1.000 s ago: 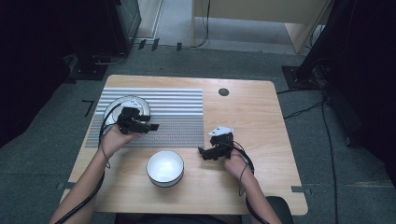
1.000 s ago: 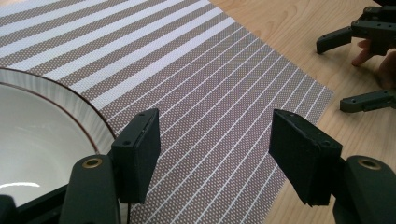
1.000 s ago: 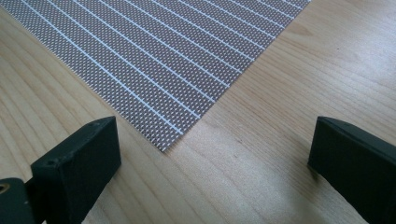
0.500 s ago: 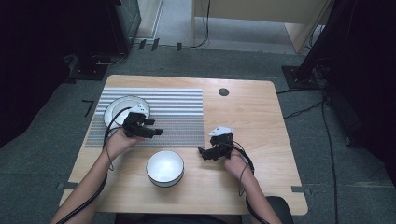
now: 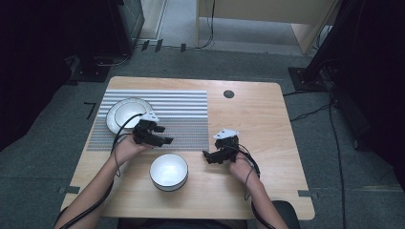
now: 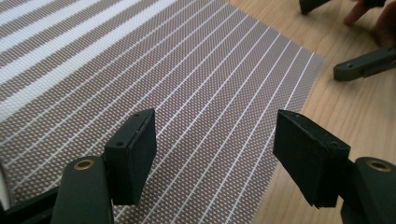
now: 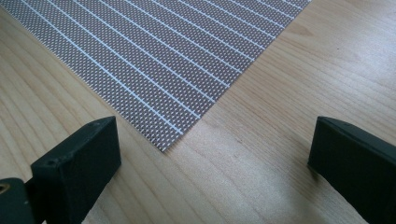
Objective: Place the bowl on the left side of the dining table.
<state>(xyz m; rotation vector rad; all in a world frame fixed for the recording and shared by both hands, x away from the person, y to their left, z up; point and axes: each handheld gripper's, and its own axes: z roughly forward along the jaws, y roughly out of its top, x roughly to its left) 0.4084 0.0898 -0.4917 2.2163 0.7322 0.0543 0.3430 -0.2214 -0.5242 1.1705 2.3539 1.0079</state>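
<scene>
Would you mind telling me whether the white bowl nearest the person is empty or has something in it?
Empty. The high view looks straight into the white bowl, which stands upright on the wooden table, and shows a plain white inside.

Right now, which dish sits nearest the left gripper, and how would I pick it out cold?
Start from the striped placemat covering the left half of the wooden table. On its far left corner lies the plate, just beyond the open left gripper. It is flat, shallow and dark-rimmed, unlike the deep white bowl standing on bare wood off the mat's near edge.
</scene>
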